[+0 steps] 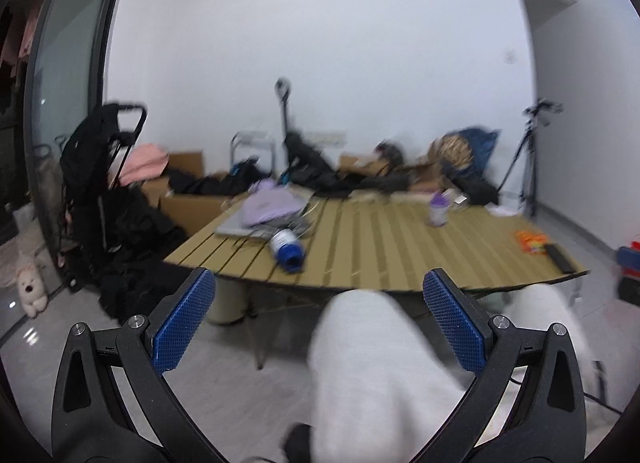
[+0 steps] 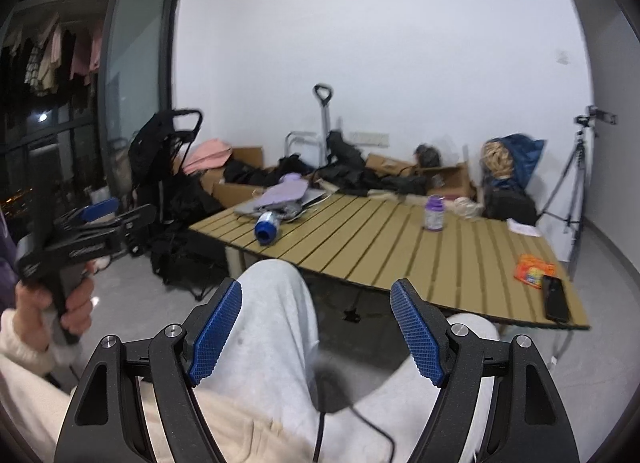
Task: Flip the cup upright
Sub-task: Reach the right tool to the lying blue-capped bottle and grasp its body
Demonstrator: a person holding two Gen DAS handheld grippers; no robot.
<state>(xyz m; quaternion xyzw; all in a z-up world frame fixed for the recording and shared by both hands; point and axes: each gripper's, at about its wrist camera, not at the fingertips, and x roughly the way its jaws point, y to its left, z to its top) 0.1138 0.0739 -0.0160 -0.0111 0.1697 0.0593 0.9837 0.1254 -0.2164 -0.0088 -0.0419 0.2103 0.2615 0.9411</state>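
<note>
- approach step, as i judge it: nothing is gripped, and both grippers hang over the person's lap on the near side, well short of the tabletop [image 2: 400, 239].
- cup [image 2: 266, 226], white with a blue end, lies on its side at the near left part of the tabletop, just beside a grey laptop [image 1: 236, 225] under lilac cloth; its blue end faces the near edge.
- left gripper [image 1: 320, 319]: jaws wide apart, empty.
- right gripper [image 2: 316, 327]: jaws wide apart, empty.
- next move calls for reaching forward and left, closing the jaws across the cup's body, then tipping it onto its base; which end is the base i cannot tell.
- a purple-capped bottle [image 2: 433, 213] stands farther right; its label is too blurred to read. the orange packet [image 2: 534, 269] and cup print are also unreadable.
</note>
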